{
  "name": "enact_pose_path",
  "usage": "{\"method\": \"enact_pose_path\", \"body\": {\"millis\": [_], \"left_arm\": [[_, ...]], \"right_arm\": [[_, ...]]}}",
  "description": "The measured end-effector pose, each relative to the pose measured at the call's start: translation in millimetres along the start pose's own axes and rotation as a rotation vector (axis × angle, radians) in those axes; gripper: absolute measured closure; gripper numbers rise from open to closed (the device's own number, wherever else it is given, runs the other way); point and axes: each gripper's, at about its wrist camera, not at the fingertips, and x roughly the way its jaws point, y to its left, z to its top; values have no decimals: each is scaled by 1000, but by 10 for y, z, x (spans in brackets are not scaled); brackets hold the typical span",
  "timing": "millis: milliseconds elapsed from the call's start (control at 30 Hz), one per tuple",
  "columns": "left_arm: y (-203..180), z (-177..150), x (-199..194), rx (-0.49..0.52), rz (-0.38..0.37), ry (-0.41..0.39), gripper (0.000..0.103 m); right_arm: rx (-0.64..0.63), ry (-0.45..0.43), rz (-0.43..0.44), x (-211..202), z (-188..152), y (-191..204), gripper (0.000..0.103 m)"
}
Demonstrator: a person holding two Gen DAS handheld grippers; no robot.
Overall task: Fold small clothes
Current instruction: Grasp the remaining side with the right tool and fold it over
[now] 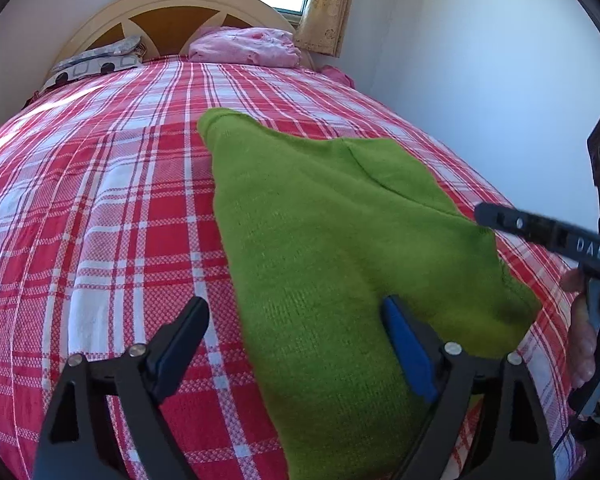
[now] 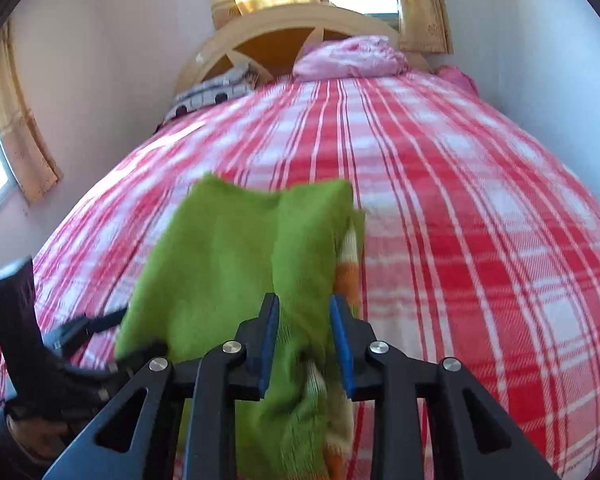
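Green knit garment (image 1: 340,240) lies partly folded near the foot edge of the plaid bed (image 1: 99,200). Left tongs (image 1: 295,316) gape wide, holding nothing; right tongs (image 2: 304,312) straddle a fold, grip uncertain. Best: align edges, press flat.

Bare plaid bedspread (image 1: 99,200) lies left of the green garment (image 1: 320,220); pillows (image 1: 243,46) crowd the headboard
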Motion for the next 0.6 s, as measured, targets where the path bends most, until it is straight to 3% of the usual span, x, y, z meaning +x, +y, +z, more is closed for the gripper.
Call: {"method": "enact_pose_path", "body": {"millis": [100,233,333,533,600], "left_arm": [[0,-18,-8,-4,0,-4,12],[2,-35,-16,-7,6,-2,9],[1,-57,-15,-12,8,12,6],[-40,-122,0,-1,30,51,0],[-65,-132,20,12,39,64,0]], "right_arm": [[-50,69,97,260,162,180,76],[-64,214,-66,818,173,68,77],[-6,176,-30,843,156,-111,78],[-7,153,-44,739,119,-125,78],[-15,144,-150,603,125,-37,75]]}}
